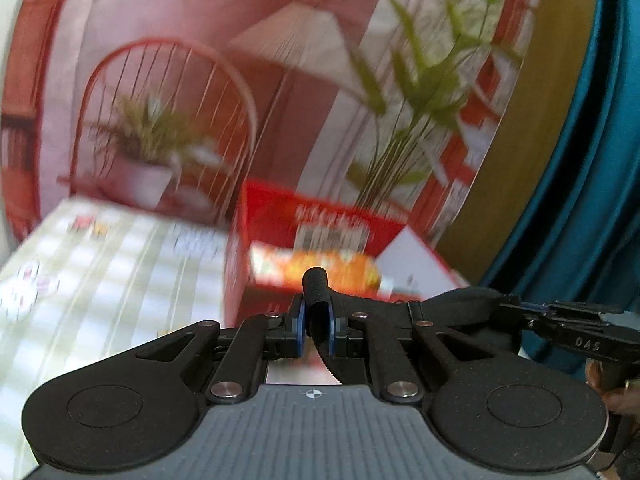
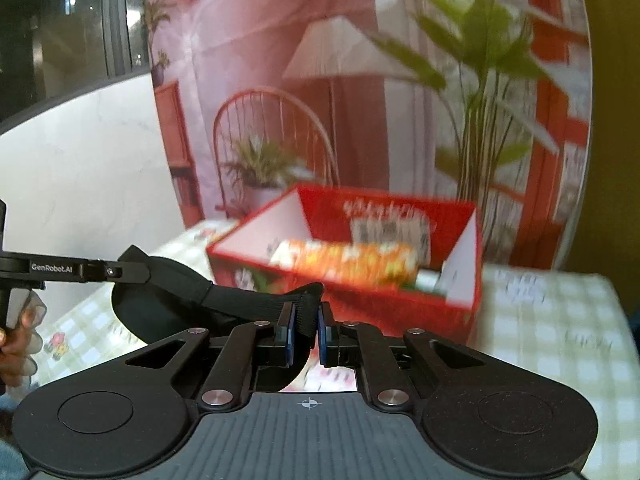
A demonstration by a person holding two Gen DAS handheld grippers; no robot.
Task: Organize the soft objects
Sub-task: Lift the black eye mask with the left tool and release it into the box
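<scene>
Closed blue pads of the left gripper (image 1: 316,326) pinch a black elastic strap (image 1: 318,312), whose rounded end pokes up past the fingertips toward twelve o'clock. In the same view the strap's wide padded part runs off toward three o'clock, where the right gripper's black body holds it.

From the right wrist, the right gripper (image 2: 307,330) is likewise clamped on ribbed black fabric, and the padded black band (image 2: 168,280) sweeps away to nine o'clock, ending at the other tool and a hand (image 2: 18,344). So the soft item hangs stretched between both tools, its long axis running side to side, neither hand nearer than the other.

Beyond both fingertips, at about twelve o'clock, sits an open red cardboard box (image 2: 460,308) on a checked tablecloth (image 2: 560,340), already holding an orange-printed packet (image 2: 348,260). My judgement: the band likely belongs in that box, so the coming move depends on carrying it forward over the near rim. Behind stands a printed backdrop.
</scene>
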